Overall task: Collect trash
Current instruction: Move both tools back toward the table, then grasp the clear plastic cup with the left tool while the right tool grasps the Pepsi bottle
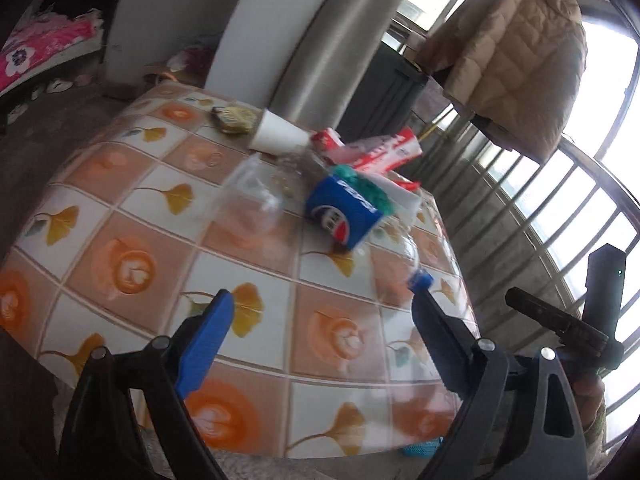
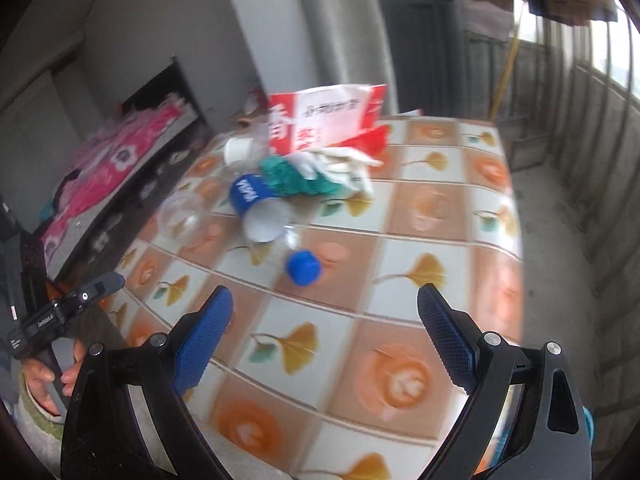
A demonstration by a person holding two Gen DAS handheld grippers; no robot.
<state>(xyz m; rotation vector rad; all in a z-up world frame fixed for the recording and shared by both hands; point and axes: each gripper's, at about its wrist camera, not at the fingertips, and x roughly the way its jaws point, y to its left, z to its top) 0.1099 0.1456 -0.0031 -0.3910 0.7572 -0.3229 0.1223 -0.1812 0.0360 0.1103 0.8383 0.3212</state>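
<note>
the trash sits heaped toward the far edge of the table (image 2: 440, 216): a blue pepsi cup (image 1: 340, 216) on its side, a clear bottle (image 2: 276, 240) with a blue cap (image 2: 303, 267), a white cup (image 1: 276, 132), a green-and-white glove (image 2: 320, 178), a red-and-white pack (image 2: 324, 116). i see my left gripper (image 1: 324, 312) and right gripper (image 2: 324, 312) above the near edge, both spread wide and empty.

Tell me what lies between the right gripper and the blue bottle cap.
Only bare patterned tablecloth lies between the open right gripper and the blue bottle cap, seen in the right wrist view.
</note>
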